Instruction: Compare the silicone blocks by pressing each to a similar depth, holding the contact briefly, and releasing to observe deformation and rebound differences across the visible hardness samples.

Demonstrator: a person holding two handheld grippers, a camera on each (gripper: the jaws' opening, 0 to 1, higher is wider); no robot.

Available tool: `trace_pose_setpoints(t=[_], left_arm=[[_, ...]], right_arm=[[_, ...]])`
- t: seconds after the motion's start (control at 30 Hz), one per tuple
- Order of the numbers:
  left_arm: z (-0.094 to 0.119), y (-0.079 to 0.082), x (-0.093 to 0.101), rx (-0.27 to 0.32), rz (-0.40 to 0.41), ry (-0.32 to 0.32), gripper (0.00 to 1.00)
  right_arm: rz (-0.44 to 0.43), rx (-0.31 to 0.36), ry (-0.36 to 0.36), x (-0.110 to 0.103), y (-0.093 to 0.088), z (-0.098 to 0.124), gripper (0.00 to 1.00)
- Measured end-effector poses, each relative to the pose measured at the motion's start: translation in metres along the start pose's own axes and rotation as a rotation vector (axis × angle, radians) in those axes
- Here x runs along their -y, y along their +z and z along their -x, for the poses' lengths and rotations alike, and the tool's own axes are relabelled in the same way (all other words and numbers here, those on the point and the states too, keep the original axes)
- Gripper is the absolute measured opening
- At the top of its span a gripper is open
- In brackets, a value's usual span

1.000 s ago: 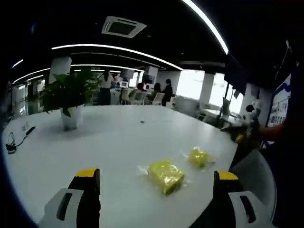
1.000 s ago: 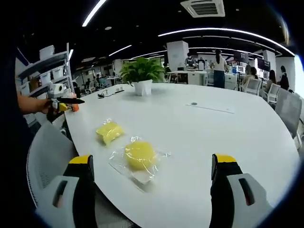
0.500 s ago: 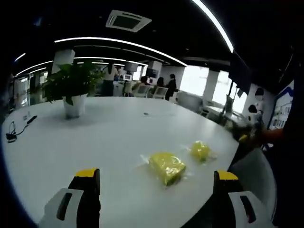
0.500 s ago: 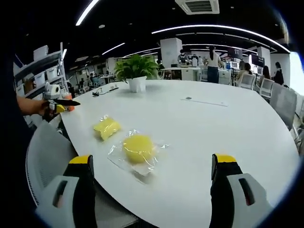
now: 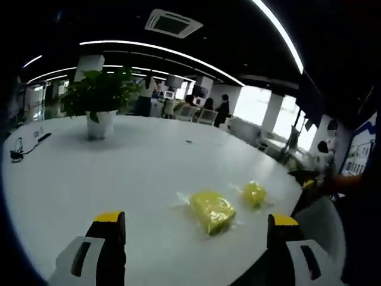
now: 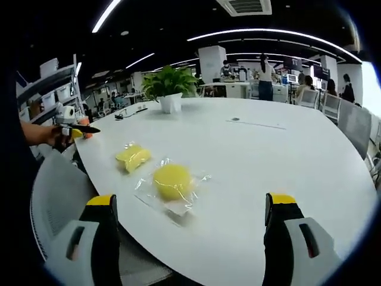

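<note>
Two yellow silicone blocks in clear wrappers lie near the edge of a white round table (image 5: 119,173). In the left gripper view the squarish block (image 5: 211,210) is nearer and the rounder block (image 5: 255,193) lies beyond it to the right. My left gripper (image 5: 197,219) hovers short of them, open, with nothing between its jaws. In the right gripper view the rounder block (image 6: 172,180) is nearest and the squarish block (image 6: 133,157) lies behind it to the left. My right gripper (image 6: 189,199) is open and holds nothing. The left gripper (image 6: 74,129) also shows at the far left, held by a hand.
A potted plant (image 5: 101,101) (image 6: 169,89) stands far across the table, with a black cable (image 5: 24,149) near it. A grey chair (image 6: 56,190) sits at the table's near edge. People stand and sit at desks in the background.
Both views have drifted slightly with the hands; the blocks appear a little closer in the left gripper view. The blocks lie where they were, and both grippers remain open.
</note>
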State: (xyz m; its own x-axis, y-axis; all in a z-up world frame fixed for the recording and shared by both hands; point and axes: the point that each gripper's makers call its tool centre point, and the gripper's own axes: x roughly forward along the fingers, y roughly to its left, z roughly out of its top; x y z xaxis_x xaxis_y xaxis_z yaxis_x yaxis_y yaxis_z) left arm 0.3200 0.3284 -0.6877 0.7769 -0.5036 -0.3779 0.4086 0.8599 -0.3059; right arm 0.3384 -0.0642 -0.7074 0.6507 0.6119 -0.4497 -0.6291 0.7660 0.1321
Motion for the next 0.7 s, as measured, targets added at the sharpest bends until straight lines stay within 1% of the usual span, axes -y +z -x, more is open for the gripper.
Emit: trace_pose_setpoints(t=[0.07,0.1,0.13,0.17,0.2,0.27,0.3,0.33,0.4,0.43,0.5,0.6,0.7], left_arm=[[-0.004,0.005,0.009,0.003,0.015,-0.033,0.97],[-0.006,0.007,0.013,0.005,0.004,-0.041,0.97],[-0.010,0.012,0.021,0.007,-0.005,-0.051,0.98],[-0.012,0.015,0.024,0.010,0.003,-0.058,0.98],[-0.016,0.020,0.034,0.012,0.024,-0.077,0.99],[-0.024,0.027,0.039,0.015,0.033,-0.078,0.99],[-0.028,0.031,0.040,0.016,0.048,-0.078,0.99],[-0.032,0.037,0.046,0.018,0.079,-0.093,0.99],[-0.039,0.046,0.048,0.041,0.095,-0.113,1.00],[-0.044,0.049,0.048,0.040,0.109,-0.117,1.00],[-0.051,0.055,0.050,0.041,0.104,-0.120,1.00],[-0.058,0.057,0.053,0.029,0.085,-0.123,1.00],[-0.069,0.057,0.057,0.014,0.091,-0.135,1.00]], right_arm=[[0.004,0.004,0.005,-0.002,0.004,-0.002,0.96],[0.006,0.016,0.009,-0.001,0.007,-0.004,0.96],[0.007,0.019,0.011,-0.001,0.009,-0.005,0.96],[0.009,0.021,0.012,-0.002,0.010,-0.007,0.96],[0.012,0.024,0.013,-0.002,0.011,-0.009,0.96],[0.011,0.031,0.012,-0.002,0.012,-0.011,0.96],[0.005,0.033,0.012,-0.003,0.013,-0.011,0.96],[0.002,0.035,0.012,-0.004,0.014,-0.011,0.96],[0.002,0.040,0.014,-0.005,0.014,-0.010,0.96],[0.000,0.041,0.015,-0.005,0.012,-0.010,0.96],[-0.004,0.036,0.017,-0.007,0.009,-0.010,0.96],[-0.008,0.030,0.018,-0.009,0.008,-0.008,0.96],[-0.009,0.032,0.016,-0.010,0.004,-0.007,0.96]])
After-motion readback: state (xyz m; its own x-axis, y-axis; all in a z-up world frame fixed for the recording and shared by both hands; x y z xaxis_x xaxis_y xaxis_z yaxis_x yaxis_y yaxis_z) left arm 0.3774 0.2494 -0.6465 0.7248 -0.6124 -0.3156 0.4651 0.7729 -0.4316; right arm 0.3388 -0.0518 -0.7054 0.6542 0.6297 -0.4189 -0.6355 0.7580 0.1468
